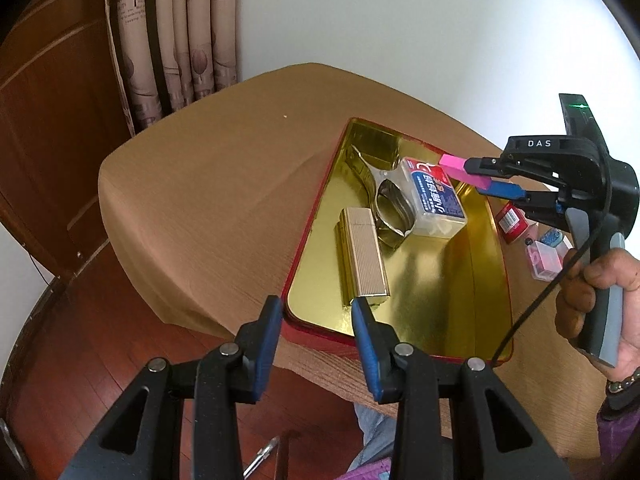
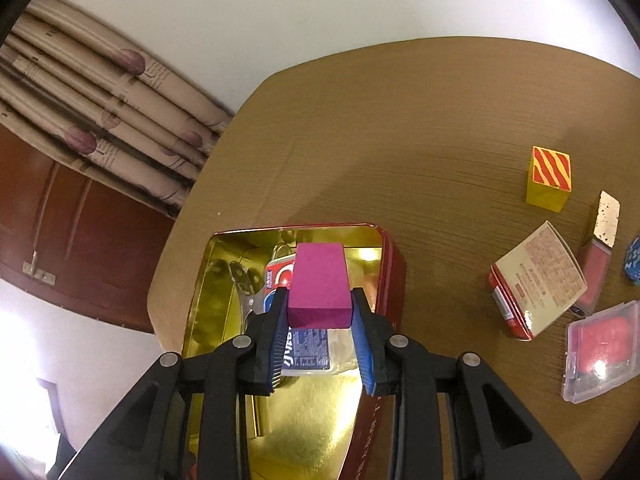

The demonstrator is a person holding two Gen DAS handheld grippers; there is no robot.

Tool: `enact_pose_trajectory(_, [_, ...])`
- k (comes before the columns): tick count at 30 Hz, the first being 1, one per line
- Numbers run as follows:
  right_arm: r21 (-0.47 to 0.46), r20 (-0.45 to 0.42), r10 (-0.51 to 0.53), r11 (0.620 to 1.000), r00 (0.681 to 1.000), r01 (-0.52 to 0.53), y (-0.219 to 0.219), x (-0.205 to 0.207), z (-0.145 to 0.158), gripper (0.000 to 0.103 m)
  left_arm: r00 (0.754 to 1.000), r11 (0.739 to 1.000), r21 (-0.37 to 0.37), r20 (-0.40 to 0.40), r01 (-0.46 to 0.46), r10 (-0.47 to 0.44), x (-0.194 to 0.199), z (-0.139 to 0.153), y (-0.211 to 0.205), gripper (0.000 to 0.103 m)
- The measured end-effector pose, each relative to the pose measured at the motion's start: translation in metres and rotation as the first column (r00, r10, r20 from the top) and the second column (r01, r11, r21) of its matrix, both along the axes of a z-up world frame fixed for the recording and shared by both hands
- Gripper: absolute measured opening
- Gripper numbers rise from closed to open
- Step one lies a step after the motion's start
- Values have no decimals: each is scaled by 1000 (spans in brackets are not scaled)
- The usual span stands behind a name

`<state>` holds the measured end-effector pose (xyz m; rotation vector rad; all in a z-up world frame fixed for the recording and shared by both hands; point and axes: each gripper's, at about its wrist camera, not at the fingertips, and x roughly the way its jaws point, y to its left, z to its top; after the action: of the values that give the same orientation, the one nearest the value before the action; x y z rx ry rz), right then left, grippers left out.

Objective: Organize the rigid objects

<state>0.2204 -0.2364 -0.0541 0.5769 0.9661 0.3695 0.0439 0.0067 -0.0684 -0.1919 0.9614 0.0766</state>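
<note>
A red tin with a gold inside (image 1: pixel 432 280) (image 2: pixel 224 420) lies on the tan table. In it are a ribbed gold lighter (image 1: pixel 366 256), a metal clip (image 1: pixel 390 208) and a clear box with a blue label (image 1: pixel 434 198) (image 2: pixel 308 350). My right gripper (image 1: pixel 480 174) (image 2: pixel 320 312) is shut on a pink block (image 1: pixel 460 170) (image 2: pixel 320 288) and holds it above the tin, over the clear box. My left gripper (image 1: pixel 318 312) is open and empty at the tin's near corner.
To the right of the tin on the table (image 2: pixel 440 128) lie a yellow cube with red stripes (image 2: pixel 549 179), a red and cream packet (image 2: pixel 536 280), a pink lip gloss tube (image 2: pixel 598 256) and a clear case with red contents (image 2: pixel 602 350). A curtain (image 1: pixel 176 36) hangs behind.
</note>
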Motion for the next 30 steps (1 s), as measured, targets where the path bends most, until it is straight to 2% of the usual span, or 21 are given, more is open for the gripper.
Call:
enact_pose_trajectory(4, [0, -5, 1, 1000, 1000, -1, 1, 1, -3, 30, 1000, 1000, 1, -11, 2, -2, 1, -2, 0, 37])
enact_pose_trajectory(8, [33, -4, 5, 999, 1000, -5, -2, -7, -1, 38, 1000, 1000, 15, -10, 5, -5, 1, -1, -2, 37])
enact_pose_trajectory(13, [67, 31, 3, 998, 1000, -5, -15, -30, 10, 41, 1000, 999, 31, -7, 9, -9, 2, -1, -4, 37])
enact_pose_trajectory(16, [26, 90, -30, 999, 995, 28, -37, -60, 18, 41, 1000, 999, 46, 7, 6, -7, -1, 1, -6, 37])
enact_pose_trajectory(19, [-79, 170, -118, 988, 978, 133, -77, -102, 19, 47, 1000, 998, 69, 29, 3, -5, -4, 5, -8, 37])
enact_pose_trajectory(21, [-196, 215, -186, 954, 959, 228, -109, -130, 10, 53, 999, 996, 83, 42, 10, -13, -6, 7, -11, 37])
enact_pose_trajectory(22, [-276, 224, -224, 919, 949, 282, -128, -145, 1, 55, 999, 996, 92, 47, 15, -20, -7, 8, -13, 37])
enact_pose_trajectory(25, [-454, 227, -303, 808, 926, 375, -174, -174, -31, 55, 997, 993, 115, 67, 38, -46, -11, 12, -22, 37])
enact_pose_trajectory(26, [-535, 226, -328, 745, 917, 398, -191, -185, -45, 55, 995, 991, 120, 74, 57, -66, -13, 15, -26, 37])
enact_pose_trajectory(28, [-616, 227, -345, 674, 911, 408, -212, -197, -63, 55, 989, 987, 127, 91, 101, -113, -18, 20, -38, 37])
enact_pose_trajectory(30, [-627, 222, -367, 655, 903, 421, -233, -209, -77, 55, 979, 979, 123, 103, 164, -177, -22, 26, -55, 37])
